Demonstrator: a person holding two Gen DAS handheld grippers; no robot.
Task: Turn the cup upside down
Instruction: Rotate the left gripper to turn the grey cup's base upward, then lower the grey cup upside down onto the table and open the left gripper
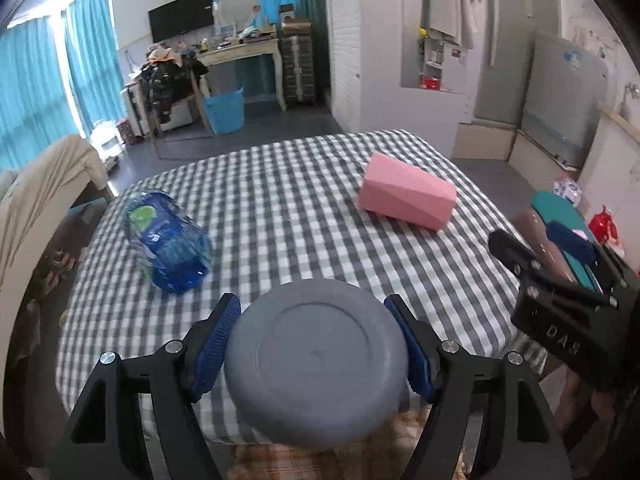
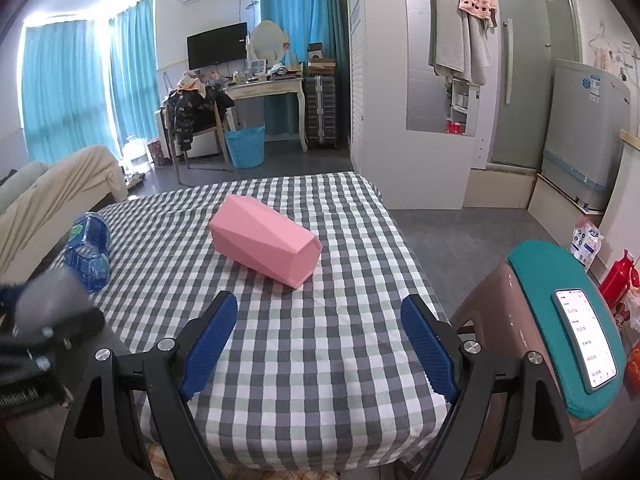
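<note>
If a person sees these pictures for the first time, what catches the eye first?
First, the grey cup clamped between the left gripper, its round base facing the camera. Behind it, on the checked tablecloth, a pink faceted box lies on its side, and a crushed blue bottle lies left.

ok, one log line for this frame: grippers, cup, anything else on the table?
left gripper: shut on grey cup, base facing camera | right gripper: open, holds nothing | checked table: pink box and blue bottle lying down
</note>
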